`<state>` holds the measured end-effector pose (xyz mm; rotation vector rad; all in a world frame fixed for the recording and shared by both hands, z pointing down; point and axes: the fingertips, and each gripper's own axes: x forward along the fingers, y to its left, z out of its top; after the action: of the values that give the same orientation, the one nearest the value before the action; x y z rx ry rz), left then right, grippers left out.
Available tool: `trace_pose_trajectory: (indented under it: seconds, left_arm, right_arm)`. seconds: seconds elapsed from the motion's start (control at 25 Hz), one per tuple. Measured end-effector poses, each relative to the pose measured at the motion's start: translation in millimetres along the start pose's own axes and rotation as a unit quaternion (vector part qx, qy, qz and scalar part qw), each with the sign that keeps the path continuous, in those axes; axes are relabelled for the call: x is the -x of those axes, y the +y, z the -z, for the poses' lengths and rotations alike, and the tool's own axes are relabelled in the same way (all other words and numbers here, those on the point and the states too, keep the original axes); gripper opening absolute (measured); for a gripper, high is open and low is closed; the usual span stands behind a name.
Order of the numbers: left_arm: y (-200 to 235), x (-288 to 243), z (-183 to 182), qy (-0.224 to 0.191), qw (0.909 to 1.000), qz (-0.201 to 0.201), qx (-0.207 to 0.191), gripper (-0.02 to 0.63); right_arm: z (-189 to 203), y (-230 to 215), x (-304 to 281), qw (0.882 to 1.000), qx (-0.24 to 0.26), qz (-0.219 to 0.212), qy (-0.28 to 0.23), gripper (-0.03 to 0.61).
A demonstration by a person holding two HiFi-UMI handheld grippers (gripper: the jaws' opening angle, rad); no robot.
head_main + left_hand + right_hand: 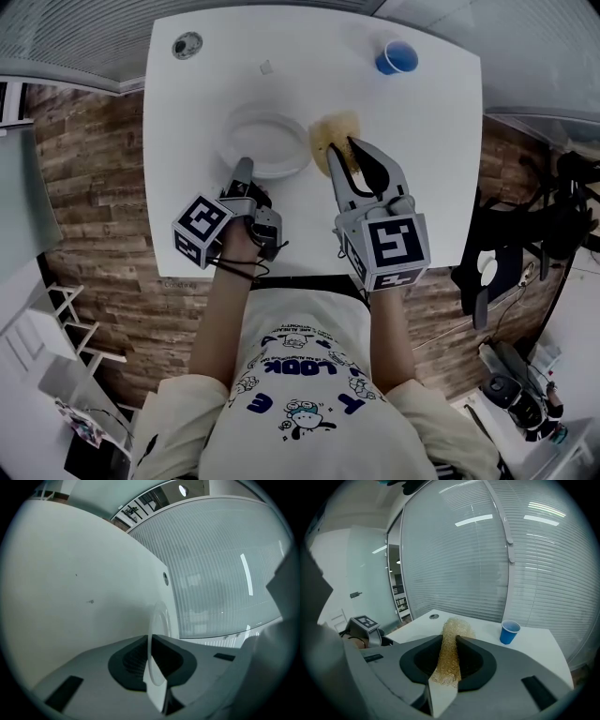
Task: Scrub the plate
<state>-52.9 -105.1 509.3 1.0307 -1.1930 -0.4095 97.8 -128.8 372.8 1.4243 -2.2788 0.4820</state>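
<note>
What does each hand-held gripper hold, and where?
Left hand-held gripper clamps the plate by its near rim; right hand-held gripper pinches the scrub pad by its near end.

The left hand-held gripper [242,170] angles downward, jaws pinched nearly closed, the right hand-held gripper [343,153] alongside, clamped wider.

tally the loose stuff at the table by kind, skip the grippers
plate: 1
scrub pad: 1
blue cup: 1
small pale item: 1
total: 4
</note>
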Motion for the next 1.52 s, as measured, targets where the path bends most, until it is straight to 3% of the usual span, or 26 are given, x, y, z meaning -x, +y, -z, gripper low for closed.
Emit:
trace_pose_trajectory:
  seconds: [0.88,1.12,1.32,1.52]
  left_arm:
    - [17,-2,0,0.001,0.9988,-0.046,0.014,0.04]
    - [4,2,2,0.001,0.999,-0.033,0.029,0.157]
    - [-1,4,4,0.006,0.9975,-0.056,0.043,0.2]
    - [-1,7,6,0.019,0.9968,-0.073,0.027,0.249]
  right_arm:
    - [6,2,-4,1.0,-0.01,-0.002,0.005,0.084]
    - [4,2,2,1.0,-0.009,0.0,0.002,0.084]
    - [1,5,3,1.0,-0.004,0.002,-0.001,0.084]
    - [2,8,2,1.0,-0.004,0.0,-0.001,0.084]
